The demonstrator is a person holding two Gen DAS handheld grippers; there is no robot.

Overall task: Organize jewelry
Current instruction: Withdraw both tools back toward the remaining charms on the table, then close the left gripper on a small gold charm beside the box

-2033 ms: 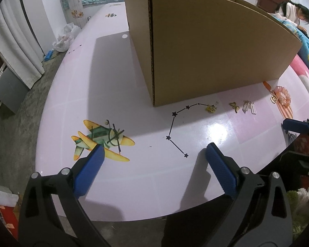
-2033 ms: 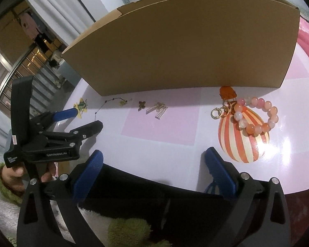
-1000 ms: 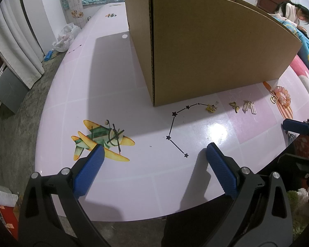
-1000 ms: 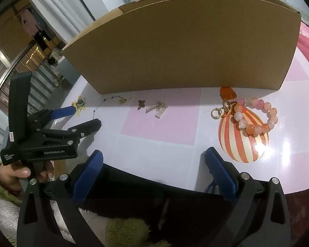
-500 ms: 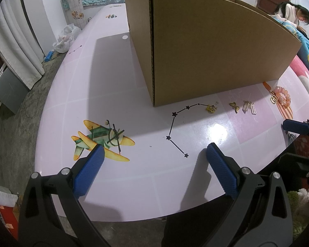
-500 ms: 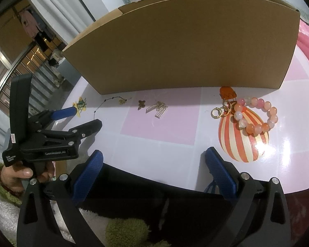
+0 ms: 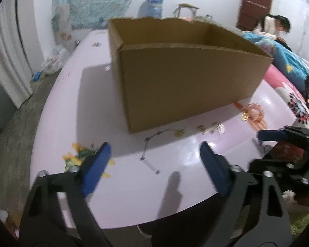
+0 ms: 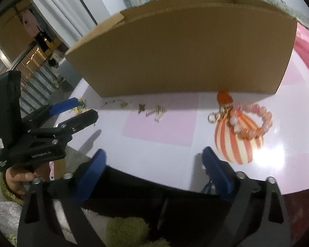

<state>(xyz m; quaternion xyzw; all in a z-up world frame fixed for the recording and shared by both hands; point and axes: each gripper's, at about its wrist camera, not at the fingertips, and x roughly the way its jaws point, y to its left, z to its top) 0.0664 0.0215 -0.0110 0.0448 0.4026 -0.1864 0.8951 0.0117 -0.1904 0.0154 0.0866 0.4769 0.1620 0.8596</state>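
Left wrist view blurred throughout; the small gold pieces (image 7: 211, 128) ahead and right of the left gripper (image 7: 154, 160) cannot be told apart there, and the beaded bracelet (image 7: 254, 112) reads only as an orange smear near the far right corner of the cardboard box (image 7: 185, 86). The right wrist view resolves them: a butterfly-shaped charm (image 8: 142, 107), comb-like hair clips (image 8: 157, 112) just beside it, and a tiny gold piece (image 8: 123, 104), all ahead and left of the right gripper (image 8: 154, 164), lying on the pink table (image 8: 164, 144) close to the box's front wall. The bracelet, with gold ring and orange tag, lies ahead and right of that gripper on a striped balloon print (image 8: 237, 146). Box interior: upper inner walls visible only from the left wrist; floor hidden in both. Airplane print (image 7: 78, 156) partly covered by the left gripper's left finger. Star-and-line print (image 7: 148, 154) lies ahead between its fingers. Both grippers: jaws wide and closing, nothing between them. Writing: white lettering on the left gripper's body, seen from the right wrist, approximately "GenRobot.AI". A hand (image 8: 20, 177) holds that gripper, partly cut off.
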